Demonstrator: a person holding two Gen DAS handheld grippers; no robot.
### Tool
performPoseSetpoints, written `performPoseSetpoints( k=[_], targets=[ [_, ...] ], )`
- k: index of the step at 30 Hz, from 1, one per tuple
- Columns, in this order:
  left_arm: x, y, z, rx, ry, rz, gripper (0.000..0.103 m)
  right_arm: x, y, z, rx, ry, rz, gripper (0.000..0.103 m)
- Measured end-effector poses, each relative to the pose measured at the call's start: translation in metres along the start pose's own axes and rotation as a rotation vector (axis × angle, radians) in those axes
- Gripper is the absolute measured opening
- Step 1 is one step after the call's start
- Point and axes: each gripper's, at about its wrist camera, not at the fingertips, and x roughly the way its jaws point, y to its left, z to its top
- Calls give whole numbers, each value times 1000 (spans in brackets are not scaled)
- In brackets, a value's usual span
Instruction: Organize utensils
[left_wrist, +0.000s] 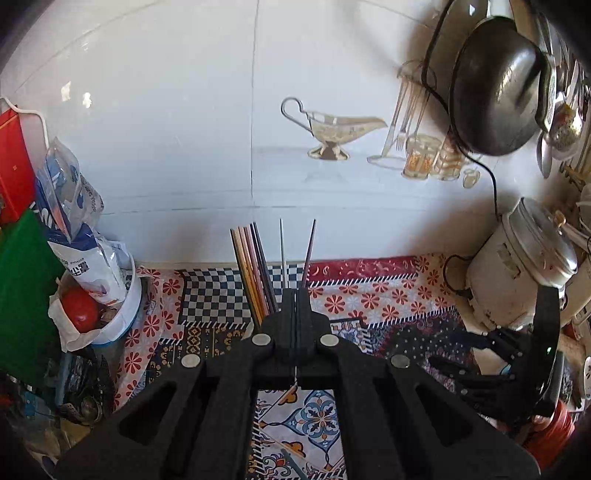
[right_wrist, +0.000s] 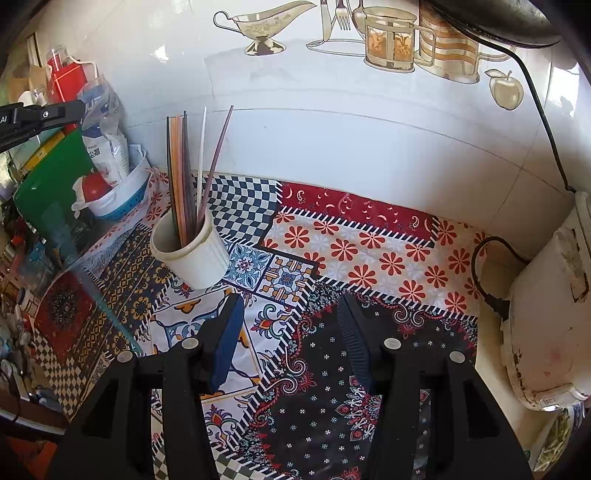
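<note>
A white ribbed cup (right_wrist: 192, 254) stands on the patterned cloth and holds several upright chopsticks (right_wrist: 181, 170). In the left wrist view the chopsticks (left_wrist: 255, 273) rise just beyond my left gripper (left_wrist: 295, 295); the cup is hidden behind it. The left gripper's jaws are closed together with nothing visibly between them. A thin teal stick (right_wrist: 99, 295) slants from the left gripper down toward the cloth in the right wrist view. My right gripper (right_wrist: 290, 299) is open and empty, low over the cloth to the right of the cup. It also shows in the left wrist view (left_wrist: 491, 354).
A white basket (right_wrist: 118, 195) with a bag and a red object sits by the wall at left, beside a green board (right_wrist: 48, 206). A white rice cooker (right_wrist: 550, 295) with a black cord stands at right. A dark wok (left_wrist: 495, 88) hangs on the tiled wall.
</note>
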Motion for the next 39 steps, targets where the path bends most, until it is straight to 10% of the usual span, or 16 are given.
performPoseSetpoints(
  k=[11,26,39],
  targets=[
    [60,42,-114,-49,303,112,34,6,2,-2,-6,20,-4,49],
    [89,3,-245,-85,615,9,34,34,55,-30,-108,136,81,49],
    [95,-44,-249,-11,592,-1,6,16,50,-72,-82,173,22,49]
  ],
)
